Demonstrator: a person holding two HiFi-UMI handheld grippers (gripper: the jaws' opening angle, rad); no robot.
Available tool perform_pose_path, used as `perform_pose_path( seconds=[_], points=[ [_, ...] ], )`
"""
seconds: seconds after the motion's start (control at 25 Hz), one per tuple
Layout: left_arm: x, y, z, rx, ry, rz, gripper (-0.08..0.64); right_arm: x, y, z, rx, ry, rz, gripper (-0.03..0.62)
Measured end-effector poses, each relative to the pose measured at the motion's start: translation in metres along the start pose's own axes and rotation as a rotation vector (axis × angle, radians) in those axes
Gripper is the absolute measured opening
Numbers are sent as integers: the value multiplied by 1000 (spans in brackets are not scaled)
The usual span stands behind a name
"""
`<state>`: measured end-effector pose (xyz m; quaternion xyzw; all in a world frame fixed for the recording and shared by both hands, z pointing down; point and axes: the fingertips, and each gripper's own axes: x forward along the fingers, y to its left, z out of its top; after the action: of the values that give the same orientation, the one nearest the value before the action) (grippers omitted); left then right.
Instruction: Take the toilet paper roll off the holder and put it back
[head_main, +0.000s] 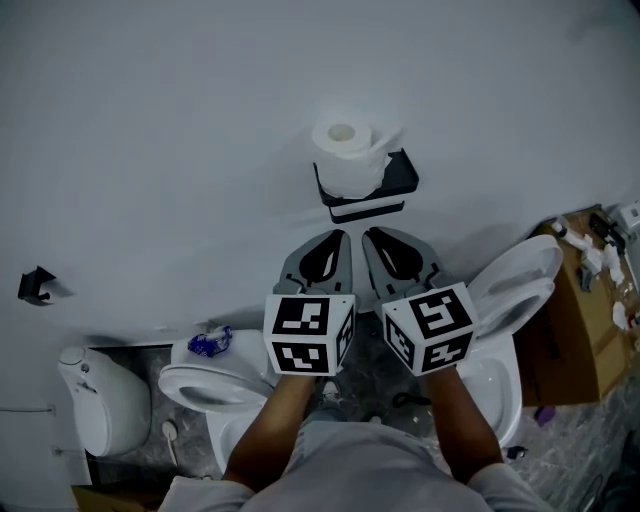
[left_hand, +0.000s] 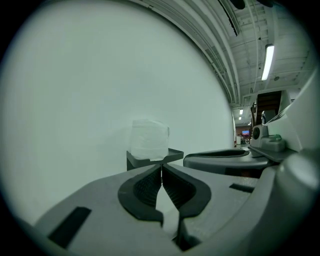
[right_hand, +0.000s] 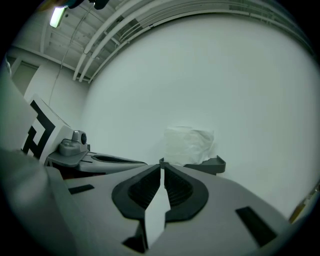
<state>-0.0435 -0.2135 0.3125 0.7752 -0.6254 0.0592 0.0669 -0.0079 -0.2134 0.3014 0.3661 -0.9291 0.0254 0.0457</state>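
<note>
Roll: white toilet paper roll (head_main: 348, 155), soft, cylindrical, standing on end with its hollow core upward. It is seated on the holder and touched by neither gripper.

Holder: black wall-mounted shelf holder (head_main: 398, 178), a shallow tray with a raised lip, fixed to the pale grey wall (head_main: 150, 150). The roll stands towards its left part, and the right part is bare.

Left gripper (head_main: 340, 238): grey body with dark ribbed pads. Its jaws are pressed together with nothing between them. It points at the wall just below the holder, close to it but apart from it. In the left gripper view the roll stands straight ahead above the jaw tips.

Right gripper (head_main: 371, 234): same make, just beside the left. Its jaws are likewise closed tight and empty. In the right gripper view the roll sits ahead and a little to the right.

Surroundings: white ceramic toilets (head_main: 215, 385) stand below. A brown cardboard box (head_main: 575, 330) is at the far right. A small black wall hook (head_main: 35, 285) is well apart at the left.

Step in hand, as a judgement: the approach before the lift, since the roll is untouched and removal has not begun.

Next move calls for: one gripper's jaws spread wider than the roll, raised to the roll's mid-height and carried forward around it. They should close lightly so the soft paper is not crushed. The roll must then rise straight up clear of the tray lip before it comes away from the wall.
</note>
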Motion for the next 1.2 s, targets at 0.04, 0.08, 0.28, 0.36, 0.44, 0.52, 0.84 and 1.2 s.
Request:
perform_pose_path(
  seconds=[0.04, 0.08, 0.28, 0.36, 0.44, 0.52, 0.84, 1.2],
  points=[
    [3, 3, 1, 0, 0, -6, 5, 4, -2, 1, 0, 0, -8, 3],
    [6, 6, 2, 1, 1, -12, 5, 9, -4, 2, 0, 0, -17, 2],
    [20, 21, 4, 2, 6, -38, 5, 26, -11, 11, 0, -10, -69, 3],
    [24, 26, 6, -1, 6, -47, 5, 31, -14, 14, -1, -14, -89, 3],
    [28, 31, 7, 0, 7, -56, 5, 35, -16, 17, 2, -18, -106, 5],
    [32, 35, 9, 3, 6, -66, 5, 38, -17, 20, 4, -22, -115, 21],
    [42, 44, 12, 3, 8, -116, 5, 51, -19, 26, -5, -9, -156, 95],
    [49, 59, 16, 22, 5, -135, 5, 63, -29, 31, 11, -19, -233, 210]
  ],
)
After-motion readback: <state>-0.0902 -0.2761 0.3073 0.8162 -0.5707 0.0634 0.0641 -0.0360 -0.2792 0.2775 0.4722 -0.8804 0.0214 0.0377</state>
